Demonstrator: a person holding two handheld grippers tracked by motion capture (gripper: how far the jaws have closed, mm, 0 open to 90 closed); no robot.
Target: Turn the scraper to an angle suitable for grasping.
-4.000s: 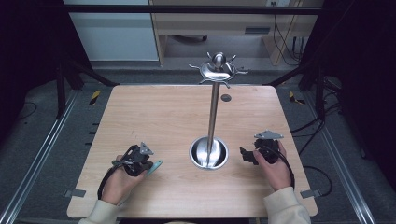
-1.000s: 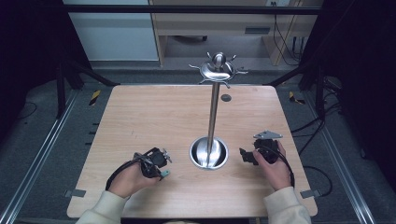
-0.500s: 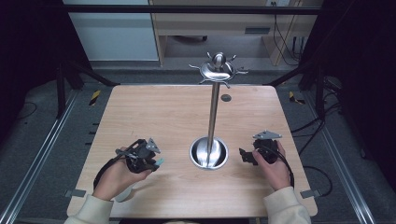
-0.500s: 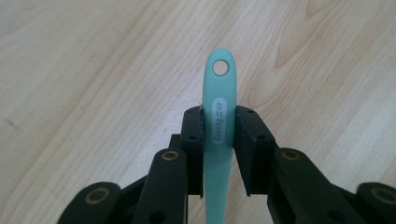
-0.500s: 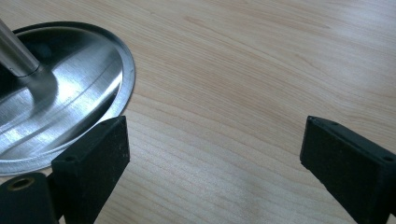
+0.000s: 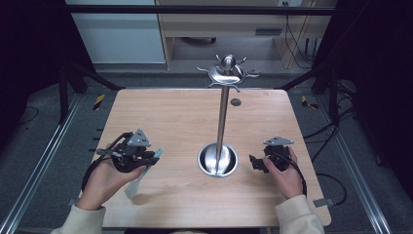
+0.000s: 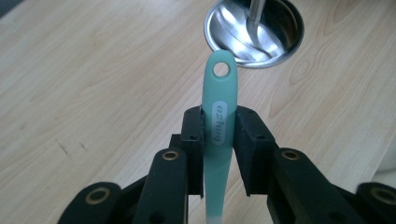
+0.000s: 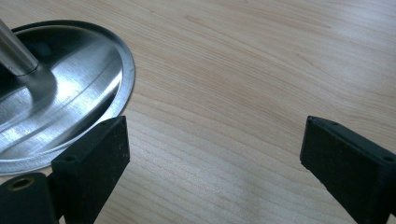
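Spatula (image 7: pixel 218 135): lower end cut off by bottom edge in left gripper view; in high view its blade is too blurry to make out. Stand (image 8: pixel 56 93): base partly cut off at left edge, right gripper view; pole cropped.

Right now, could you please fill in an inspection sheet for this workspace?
Surface: wooden table, one small dark round mark near the far edge.
Job's things: teal utensil handle with a hanging hole; steel hook stand on a round base, hooks bare.
Clutter: nothing seen.
Grippers: left gripper shut on the handle, raised off the table; right gripper open, beside the stand's base, nothing between its jaws.
Cables: black cable trailing from the left gripper, another at the right.
Surroundings: metal frame rails, dark floor, a pale cabinet behind.
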